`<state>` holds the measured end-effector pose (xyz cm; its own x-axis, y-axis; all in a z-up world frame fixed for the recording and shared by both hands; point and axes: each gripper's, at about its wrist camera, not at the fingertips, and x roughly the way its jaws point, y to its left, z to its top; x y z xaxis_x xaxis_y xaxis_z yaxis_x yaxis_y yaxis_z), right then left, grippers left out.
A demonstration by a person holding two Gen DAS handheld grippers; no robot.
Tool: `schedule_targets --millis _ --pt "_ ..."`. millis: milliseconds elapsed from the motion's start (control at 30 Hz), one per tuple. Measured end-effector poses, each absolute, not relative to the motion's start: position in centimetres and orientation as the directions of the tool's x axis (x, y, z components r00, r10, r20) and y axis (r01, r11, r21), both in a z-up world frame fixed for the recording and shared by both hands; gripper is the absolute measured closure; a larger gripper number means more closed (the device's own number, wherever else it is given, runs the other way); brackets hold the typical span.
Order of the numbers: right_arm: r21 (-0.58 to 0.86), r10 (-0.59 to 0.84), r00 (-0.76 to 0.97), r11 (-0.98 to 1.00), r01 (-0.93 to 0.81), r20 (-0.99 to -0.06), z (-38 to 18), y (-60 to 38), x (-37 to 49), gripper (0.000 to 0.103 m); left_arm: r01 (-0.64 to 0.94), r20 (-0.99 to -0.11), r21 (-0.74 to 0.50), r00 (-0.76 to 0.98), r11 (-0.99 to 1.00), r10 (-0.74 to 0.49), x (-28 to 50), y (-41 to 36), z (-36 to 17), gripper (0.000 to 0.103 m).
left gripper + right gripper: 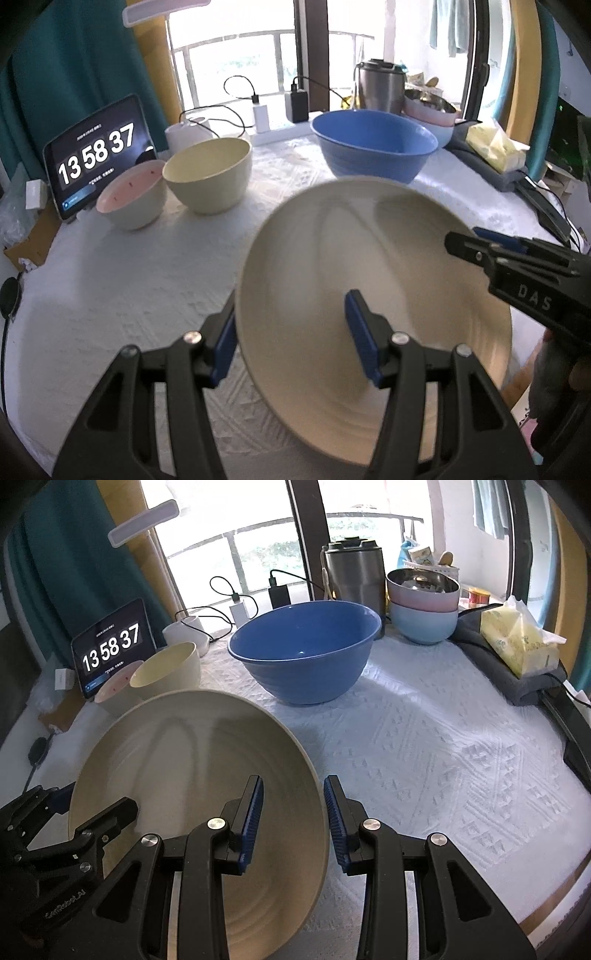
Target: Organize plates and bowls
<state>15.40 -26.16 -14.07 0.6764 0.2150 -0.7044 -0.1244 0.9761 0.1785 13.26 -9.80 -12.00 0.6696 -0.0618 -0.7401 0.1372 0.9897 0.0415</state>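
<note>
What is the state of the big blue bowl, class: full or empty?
Empty. The blue bowl stands upright on the white cloth, and the right wrist view shows only its bare blue inside.
</note>
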Motion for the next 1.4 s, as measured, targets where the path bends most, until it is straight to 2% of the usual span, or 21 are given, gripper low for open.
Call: schedule_targets --millis 333,700,933,1400 --pt "0.178 0.202 0.663 0.978 -0.105 -0.721 -15.1 -26.9 16.2 0.066 0.068 -0.779 0.037 0.626 0.997 -0.014 14.8 -8.5 -13.2 0.046" --pt "0.184 0.195 0.666 0.979 -0.088 -0.72 -14.9 -27.3 15.9 0.066 0.093 -0.773 0.037 0.633 0.995 -0.03 14.8 -9.0 -13.1 0.041" --pt "0.192 0.192 0.667 0.979 -0.074 -0.72 -14.8 -27.7 15.8 0.066 0.033 -0.769 0.016 0.64 0.999 -0.009 14.9 -7.7 -12.9 0.041" --pt "0.202 0.207 0.636 0.976 -0.081 -0.743 -15.7 -27.4 16.5 0.065 0.033 -0.818 -0.012 0.575 0.999 -0.029 16.1 -7.7 -14.9 0.041"
